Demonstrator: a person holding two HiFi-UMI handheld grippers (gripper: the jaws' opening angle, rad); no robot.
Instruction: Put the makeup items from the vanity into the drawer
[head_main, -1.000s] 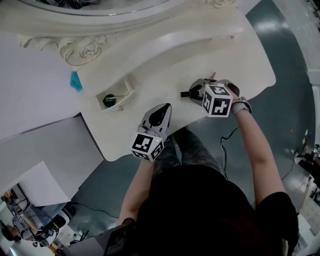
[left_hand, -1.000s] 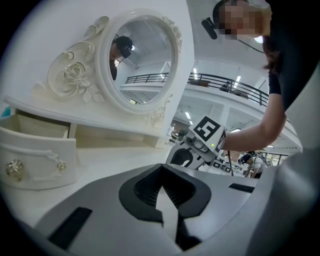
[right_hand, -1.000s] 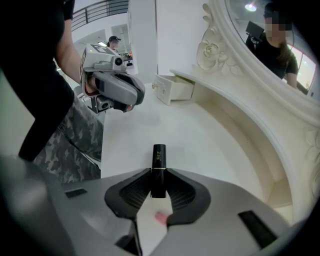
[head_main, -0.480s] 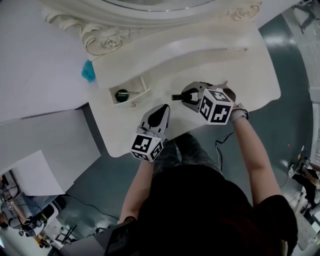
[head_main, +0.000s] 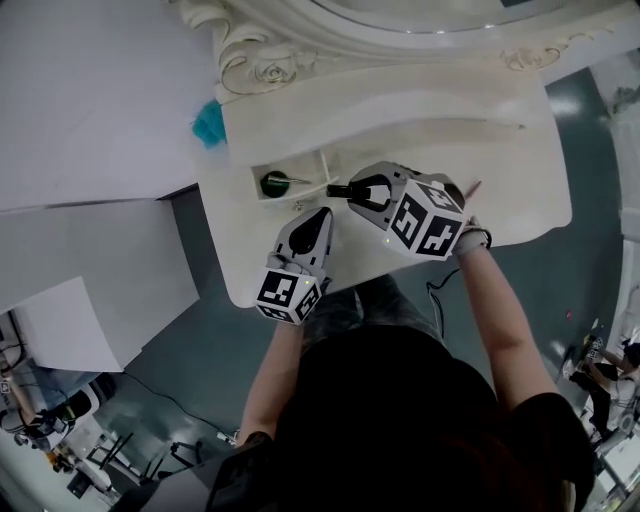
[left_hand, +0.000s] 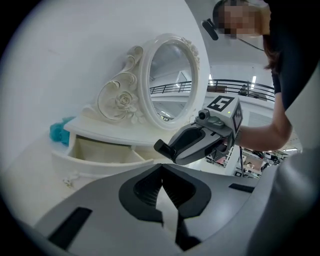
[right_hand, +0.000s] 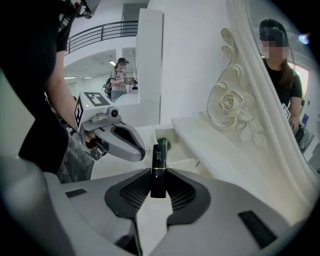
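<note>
Nearest to me, item one: the left gripper (head_main: 320, 215), held low over the front of the vanity top (head_main: 500, 185). Its jaws are pressed together at the tips with nothing between them. Item two: the right gripper (head_main: 350, 190), just beyond and to the right of the first and angled downward. Its jaws stand at a middling gap, clamped on a lipstick (right_hand: 158, 165). The lipstick is a black tube with a thin gold band and pale print on its upper part, and its top stands clear of the pads. In the head view it hangs at the right end of the open drawer (head_main: 322, 165). Item three: the drawer, pulled out at the vanity's left side, cream inside, with a small pull (left_hand: 72, 178) on its front. Item four, lying in the drawer: a dark green round item (head_main: 272, 184) with a thin stem; I cannot tell what it is. Item five, behind the drawer: a carved rose scroll (head_main: 262, 72) and the oval mirror frame (left_hand: 170, 75). Item six, farthest: a teal tuft (head_main: 209, 122) at the vanity's left end, against the white wall.
</note>
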